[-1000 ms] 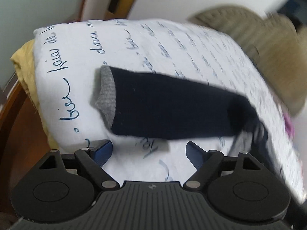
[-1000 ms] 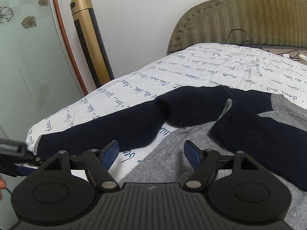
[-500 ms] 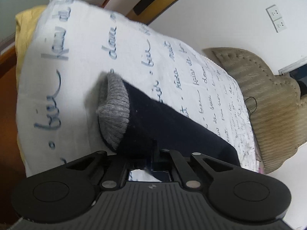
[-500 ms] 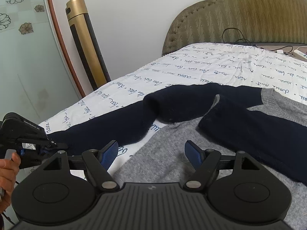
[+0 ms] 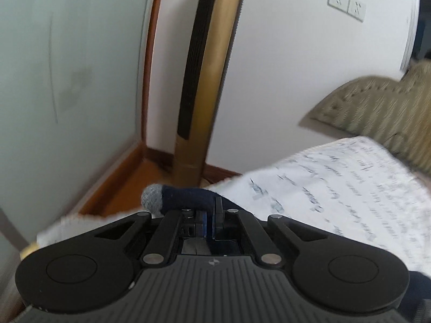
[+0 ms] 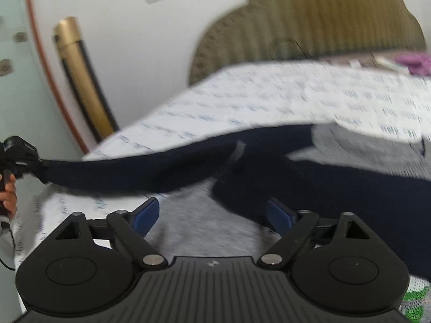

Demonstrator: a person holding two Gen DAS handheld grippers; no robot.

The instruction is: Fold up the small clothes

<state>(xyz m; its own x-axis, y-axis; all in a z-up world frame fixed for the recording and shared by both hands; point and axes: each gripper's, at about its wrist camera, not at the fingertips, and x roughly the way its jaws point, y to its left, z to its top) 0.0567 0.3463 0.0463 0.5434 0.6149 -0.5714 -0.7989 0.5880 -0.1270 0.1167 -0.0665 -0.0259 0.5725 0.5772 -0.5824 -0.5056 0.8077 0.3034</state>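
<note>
Fingers of the left gripper (image 5: 209,219) were pinched together on the navy sleeve (image 6: 129,173) just behind its grey cuff (image 5: 152,198), which stuck out past the pads toward the wall. The sleeve ran taut from that grip, off at the left of the right-wrist view, back across the bed to the sweater (image 6: 336,183), which lay spread on the script-printed sheet (image 6: 269,99), grey body (image 6: 199,228) nearest the right gripper (image 6: 212,216). The right gripper's jaws were opening; nothing was pinched between them, only grey knit lying below, and through the blur I couldn't say for certain whether the tips touched it.

Step in hand, as I judged it: the first sleeve fold, the sleeve drawn out straight before being carried over the body. The next move would call for swinging the cuff inward across the chest and laying it flat, the right gripper perhaps pinning the body so it didn't drag. A gold tower fan (image 5: 207,80) stood in the corner, well clear.
</note>
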